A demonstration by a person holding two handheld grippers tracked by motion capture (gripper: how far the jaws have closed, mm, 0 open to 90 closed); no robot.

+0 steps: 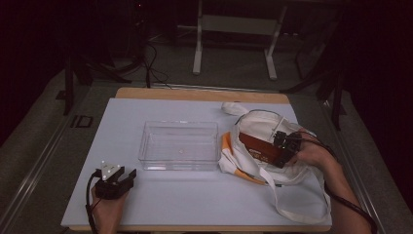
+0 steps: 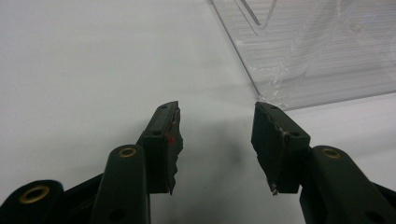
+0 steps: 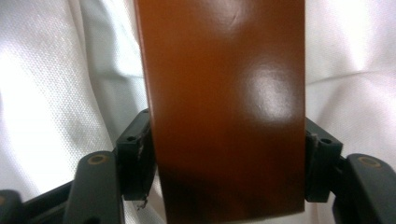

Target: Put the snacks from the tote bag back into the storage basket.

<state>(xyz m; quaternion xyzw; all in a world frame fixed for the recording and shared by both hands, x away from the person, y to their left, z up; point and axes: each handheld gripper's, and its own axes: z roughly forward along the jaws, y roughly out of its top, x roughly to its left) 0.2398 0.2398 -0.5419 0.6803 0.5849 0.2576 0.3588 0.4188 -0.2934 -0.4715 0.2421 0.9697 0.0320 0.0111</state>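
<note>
My right gripper [image 1: 284, 155] partly hides the glossy brown flat box [image 3: 224, 102], cut off at the frame top. The small print on it is illegible.

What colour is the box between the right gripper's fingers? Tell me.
Reddish-brown box, glossy; clearest in the right gripper view.

A clear plastic tub [image 1: 178, 145] sits near the middle of the bench [image 1: 122, 204], open side up, with a small pale speck on its floor. A white sheet [image 1: 195, 195] covers most of the benchtop, leaving a strip of bare wood along the far edge. Beyond it, on the grey floor [image 1: 234, 68], stand the white legs of a frame [image 1: 234, 29], and dark cables [image 1: 151, 68] trail off to the left.
</note>
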